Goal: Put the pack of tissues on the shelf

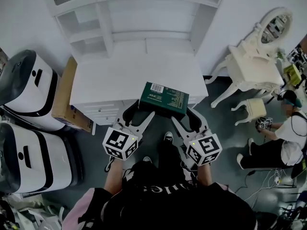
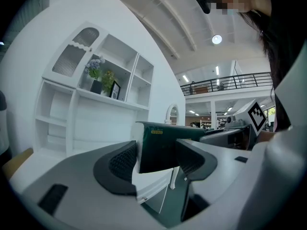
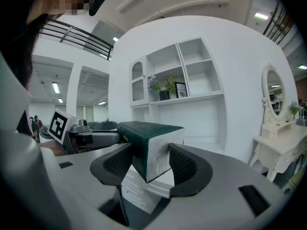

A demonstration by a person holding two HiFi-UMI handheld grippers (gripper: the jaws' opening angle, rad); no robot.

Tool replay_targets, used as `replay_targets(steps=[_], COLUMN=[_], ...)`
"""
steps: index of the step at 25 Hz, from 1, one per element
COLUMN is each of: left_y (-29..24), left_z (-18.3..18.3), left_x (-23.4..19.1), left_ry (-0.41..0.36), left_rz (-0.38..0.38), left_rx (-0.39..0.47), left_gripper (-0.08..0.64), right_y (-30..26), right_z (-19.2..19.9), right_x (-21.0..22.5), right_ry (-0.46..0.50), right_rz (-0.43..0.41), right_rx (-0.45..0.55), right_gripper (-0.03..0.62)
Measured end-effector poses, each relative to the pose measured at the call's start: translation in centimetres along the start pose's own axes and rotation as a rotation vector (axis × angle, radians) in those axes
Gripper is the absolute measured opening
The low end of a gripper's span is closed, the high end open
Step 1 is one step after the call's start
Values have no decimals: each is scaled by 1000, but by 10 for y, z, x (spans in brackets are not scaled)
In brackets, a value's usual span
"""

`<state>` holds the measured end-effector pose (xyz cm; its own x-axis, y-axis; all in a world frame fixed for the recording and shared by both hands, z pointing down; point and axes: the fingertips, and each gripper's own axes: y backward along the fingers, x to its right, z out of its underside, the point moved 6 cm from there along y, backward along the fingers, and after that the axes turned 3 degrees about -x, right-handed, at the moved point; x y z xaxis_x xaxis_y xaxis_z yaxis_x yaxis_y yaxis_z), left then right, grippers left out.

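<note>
The dark green pack of tissues (image 1: 164, 98) hangs in the air over the front edge of the white desk (image 1: 120, 80), held from both sides. My left gripper (image 1: 139, 110) is shut on its left corner, and the pack (image 2: 160, 145) fills the gap between those jaws. At the other corner my right gripper (image 1: 184, 115) is shut on the pack (image 3: 148, 147), whose white end face shows there. The white shelf unit (image 1: 139, 8) rises behind the desk; its cubbies (image 3: 184, 71) hold a small plant and a picture frame.
Two white machines (image 1: 29, 123) and a cardboard box (image 1: 67, 99) stand left of the desk. To the right are a white dressing table with a mirror (image 1: 259, 56) and a stool (image 1: 253, 108). A person (image 1: 283, 138) crouches on the floor at far right.
</note>
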<state>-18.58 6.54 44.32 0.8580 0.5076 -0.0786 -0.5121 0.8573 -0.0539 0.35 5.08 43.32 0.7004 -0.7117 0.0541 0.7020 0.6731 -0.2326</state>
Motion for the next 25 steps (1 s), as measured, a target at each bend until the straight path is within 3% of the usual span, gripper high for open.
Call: replay_targets(steps=[11, 20, 25], left_y=[-15, -173, -233], left_z=[9, -21, -38], left_x=[-4, -33, -38], left_ry=[-8, -22, -34], left_rz=[-14, 21, 18], left_rx=[6, -18, -13], left_gripper=[268, 268, 268], right_y=[-10, -66, -83], right_z=[10, -28, -47], right_x=[16, 157, 214], right_ry=[0, -19, -17], right_rz=[-10, 22, 19], right_rx=[40, 52, 67], right_gripper=[262, 262, 262])
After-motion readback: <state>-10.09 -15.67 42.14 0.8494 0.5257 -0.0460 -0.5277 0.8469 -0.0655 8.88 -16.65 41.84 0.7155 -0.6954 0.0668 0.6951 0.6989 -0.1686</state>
